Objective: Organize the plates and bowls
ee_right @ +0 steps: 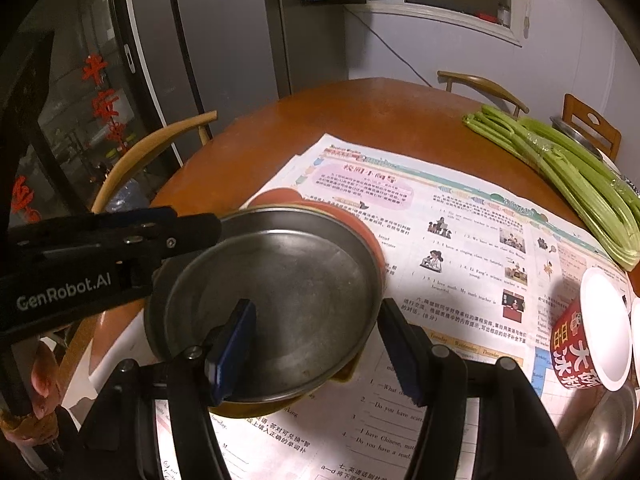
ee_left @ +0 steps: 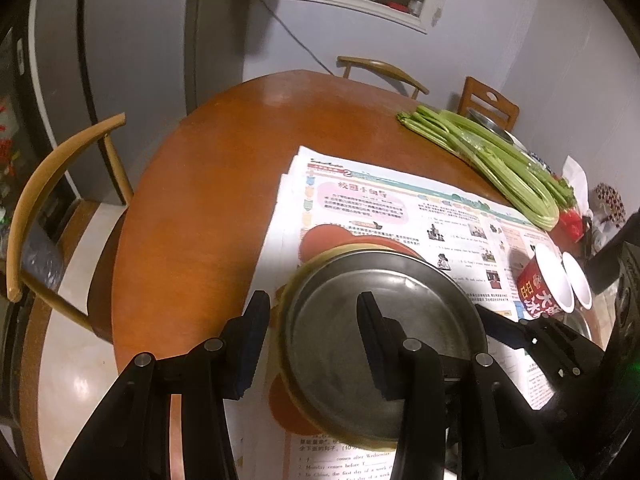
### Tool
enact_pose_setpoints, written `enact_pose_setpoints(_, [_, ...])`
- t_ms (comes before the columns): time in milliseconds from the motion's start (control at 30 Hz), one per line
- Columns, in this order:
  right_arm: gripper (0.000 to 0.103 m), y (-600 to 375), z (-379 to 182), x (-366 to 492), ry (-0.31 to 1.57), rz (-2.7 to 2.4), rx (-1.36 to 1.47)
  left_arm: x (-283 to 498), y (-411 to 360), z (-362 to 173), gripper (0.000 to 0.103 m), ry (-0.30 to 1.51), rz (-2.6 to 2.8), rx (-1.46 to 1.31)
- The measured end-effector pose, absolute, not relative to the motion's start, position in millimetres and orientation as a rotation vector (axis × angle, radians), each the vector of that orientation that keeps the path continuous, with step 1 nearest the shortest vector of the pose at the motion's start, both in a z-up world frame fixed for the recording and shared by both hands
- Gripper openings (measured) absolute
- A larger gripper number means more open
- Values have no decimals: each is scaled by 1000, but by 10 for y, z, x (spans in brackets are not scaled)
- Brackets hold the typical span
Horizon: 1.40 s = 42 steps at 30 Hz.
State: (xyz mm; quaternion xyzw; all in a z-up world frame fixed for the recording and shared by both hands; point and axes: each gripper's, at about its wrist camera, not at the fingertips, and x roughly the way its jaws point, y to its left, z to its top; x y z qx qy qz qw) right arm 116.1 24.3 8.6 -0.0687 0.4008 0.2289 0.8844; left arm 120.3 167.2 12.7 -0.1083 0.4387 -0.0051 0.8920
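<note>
Steel plate at lower centre of both views, topmost of a stack. Rests in a yellow-rimmed dish, with an orange plate showing behind and beneath. Stack lies on spread newspaper.

Left gripper straddles the plate's rim at the left of its own view: one finger outside the stack, the other over the plate's floor. Jaws apart; no clamp evident.

Right gripper straddles the rim at the right of its own view: inner finger over the floor, outer finger just beside the rim. Jaws apart; contact with the rim not determinable.

Lower right of the right wrist view: red paper cup, tilted, white inside, with a second white cup's edge beside it at the frame border. Steel bowl below, partly cut off.

Further up, at right: celery bundle, lying on the round wooden table and partly on the newspaper.

Beyond: wooden chair at left, another at the far side. Grey refrigerator at upper left.
</note>
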Motion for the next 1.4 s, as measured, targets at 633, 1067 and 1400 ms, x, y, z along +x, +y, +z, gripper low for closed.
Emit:
enact_pose_setpoints(633, [64,-179,102,1321,912,488,83,1184,1898,-190,59,990,-65,-421])
enact_pose_setpoints(1067, [64,20,-107,1369,978,553,83,1362,1718,-321,59,1035,-115,-413])
enact_pose_setpoints(1400, [64,2,-105,1370,956,548,75,1521,1553,-326,59,1050,-112,-364])
